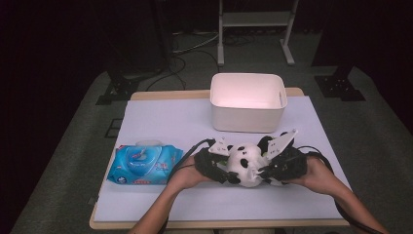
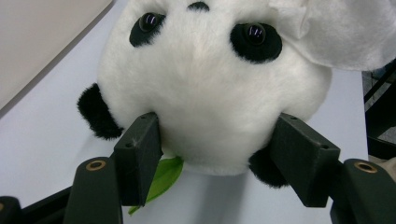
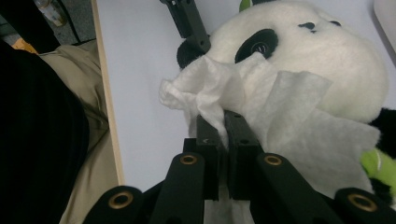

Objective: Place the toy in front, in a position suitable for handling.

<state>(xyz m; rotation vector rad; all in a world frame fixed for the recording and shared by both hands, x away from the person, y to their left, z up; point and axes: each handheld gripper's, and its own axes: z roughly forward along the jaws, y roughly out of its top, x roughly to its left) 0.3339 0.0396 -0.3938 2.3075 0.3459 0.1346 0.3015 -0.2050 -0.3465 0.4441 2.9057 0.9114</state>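
The panda lies near the table's front edge, between the grippers. The left gripper clamps its head, jaws wide and pressed into the plush. The right gripper is closed on a wipe draped over the panda's face. Wiping probably goes best in short strokes while the left grip stays firm. The bin stands behind, the wipes pack to the left; open mat lies right.
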